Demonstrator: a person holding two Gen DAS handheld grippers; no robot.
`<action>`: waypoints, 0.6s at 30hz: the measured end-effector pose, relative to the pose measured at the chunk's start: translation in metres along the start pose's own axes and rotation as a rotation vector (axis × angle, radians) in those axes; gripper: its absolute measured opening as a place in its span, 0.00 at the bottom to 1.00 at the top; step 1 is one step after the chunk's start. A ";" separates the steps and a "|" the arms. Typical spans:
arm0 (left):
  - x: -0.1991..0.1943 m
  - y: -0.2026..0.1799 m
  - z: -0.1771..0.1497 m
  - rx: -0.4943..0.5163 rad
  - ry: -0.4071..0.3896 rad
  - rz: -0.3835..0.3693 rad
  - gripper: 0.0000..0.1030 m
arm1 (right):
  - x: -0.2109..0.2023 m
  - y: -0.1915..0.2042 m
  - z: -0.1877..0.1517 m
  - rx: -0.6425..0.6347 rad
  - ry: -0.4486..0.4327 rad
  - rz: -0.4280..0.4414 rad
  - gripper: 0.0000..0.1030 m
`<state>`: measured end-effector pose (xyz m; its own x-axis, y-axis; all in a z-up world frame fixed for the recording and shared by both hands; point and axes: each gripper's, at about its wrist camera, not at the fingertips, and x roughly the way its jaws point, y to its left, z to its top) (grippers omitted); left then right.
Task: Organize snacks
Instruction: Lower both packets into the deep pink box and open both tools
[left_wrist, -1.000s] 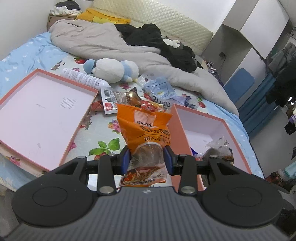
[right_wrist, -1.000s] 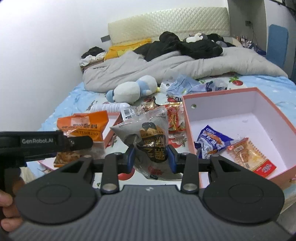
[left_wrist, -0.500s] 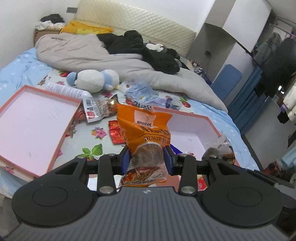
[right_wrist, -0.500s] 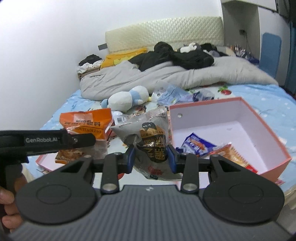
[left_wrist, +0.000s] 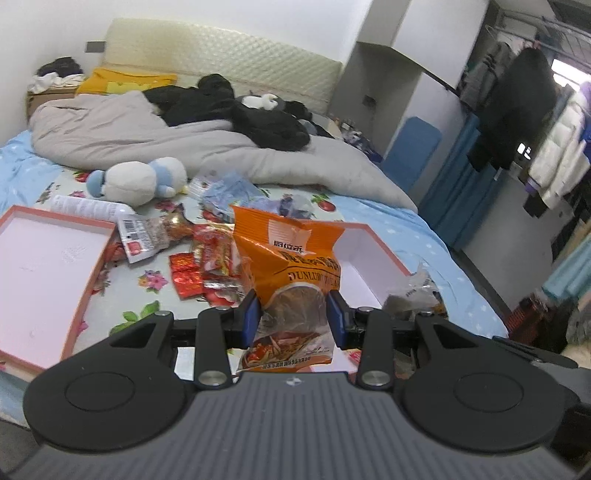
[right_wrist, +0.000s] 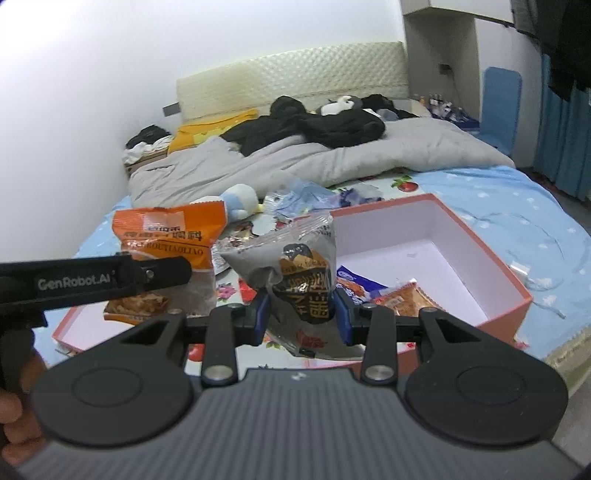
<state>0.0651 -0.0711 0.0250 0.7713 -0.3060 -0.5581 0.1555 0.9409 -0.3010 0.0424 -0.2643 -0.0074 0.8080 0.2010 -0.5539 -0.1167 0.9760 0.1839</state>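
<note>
My left gripper (left_wrist: 294, 318) is shut on an orange snack bag (left_wrist: 291, 266) and holds it upright above the bed, in front of the deep pink box (left_wrist: 373, 243). The bag also shows in the right wrist view (right_wrist: 168, 240). My right gripper (right_wrist: 302, 314) is shut on a grey and black snack bag (right_wrist: 295, 273), held above the near left corner of the deep pink box (right_wrist: 506, 295). Inside that box lie a blue packet (right_wrist: 356, 282) and an orange cracker packet (right_wrist: 402, 299).
A shallow pink lid (left_wrist: 44, 266) lies at the left. Loose red and clear snack packets (left_wrist: 192, 262) are scattered between lid and box. A plush toy (left_wrist: 136, 181), a white bottle (left_wrist: 88, 206), a grey duvet (left_wrist: 258, 155) and dark clothes cover the far bed.
Both grippers have risen and pulled back from the bed, each still holding its bag. The left view has swung right, so the deep box now sits behind the orange bag.
</note>
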 end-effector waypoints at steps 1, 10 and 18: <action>0.003 -0.002 0.000 0.004 0.004 -0.004 0.43 | 0.001 -0.003 -0.001 0.005 0.003 -0.005 0.39; 0.058 -0.019 0.009 0.011 0.080 -0.031 0.43 | 0.021 -0.033 -0.005 0.085 0.027 -0.044 0.39; 0.140 -0.027 0.020 -0.009 0.203 -0.044 0.43 | 0.057 -0.067 0.002 0.101 0.051 -0.132 0.39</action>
<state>0.1812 -0.1362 -0.0295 0.6235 -0.3704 -0.6885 0.1801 0.9250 -0.3346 0.0977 -0.3188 -0.0495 0.7817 0.0779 -0.6188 0.0493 0.9813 0.1859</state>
